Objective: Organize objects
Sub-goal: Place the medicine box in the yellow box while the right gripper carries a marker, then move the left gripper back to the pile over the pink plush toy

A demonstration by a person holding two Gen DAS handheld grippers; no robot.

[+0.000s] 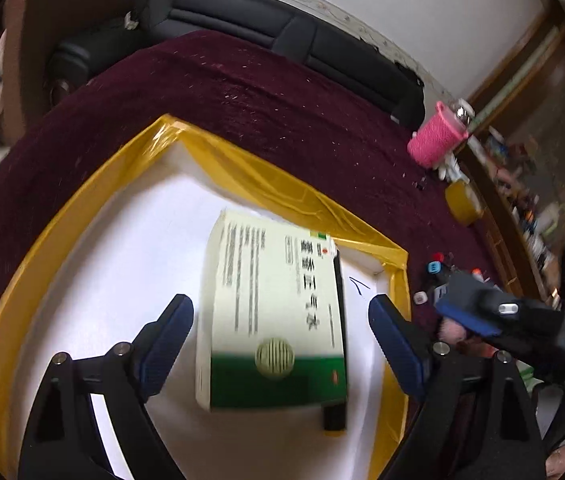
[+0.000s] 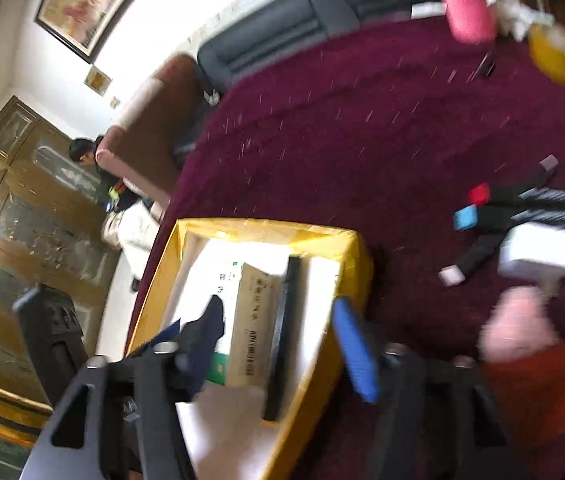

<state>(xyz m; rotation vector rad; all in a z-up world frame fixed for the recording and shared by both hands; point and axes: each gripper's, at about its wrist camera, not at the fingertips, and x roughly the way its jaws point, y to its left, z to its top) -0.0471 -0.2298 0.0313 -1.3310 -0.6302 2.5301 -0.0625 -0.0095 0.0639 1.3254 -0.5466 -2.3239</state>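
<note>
A green and cream medicine box [image 1: 274, 320] lies inside a yellow-taped box with a white floor [image 1: 82, 208], on top of a thin black object [image 1: 336, 412]. My left gripper [image 1: 280, 312] is open, its blue fingers wide on either side of the medicine box and not touching it. My right gripper [image 2: 278, 328] is open and empty above the right wall of the yellow box [image 2: 354, 256]; the medicine box [image 2: 254, 320] and the black object [image 2: 286, 332] show between its fingers. It also shows at the right of the left wrist view [image 1: 478, 312].
The yellow box sits on a dark red cloth [image 1: 242, 92]. A pink cup [image 1: 436, 138], a yellow tape roll [image 1: 462, 202] and small red, blue and black items [image 2: 494, 208] lie to the right. A black sofa [image 1: 282, 28] stands behind.
</note>
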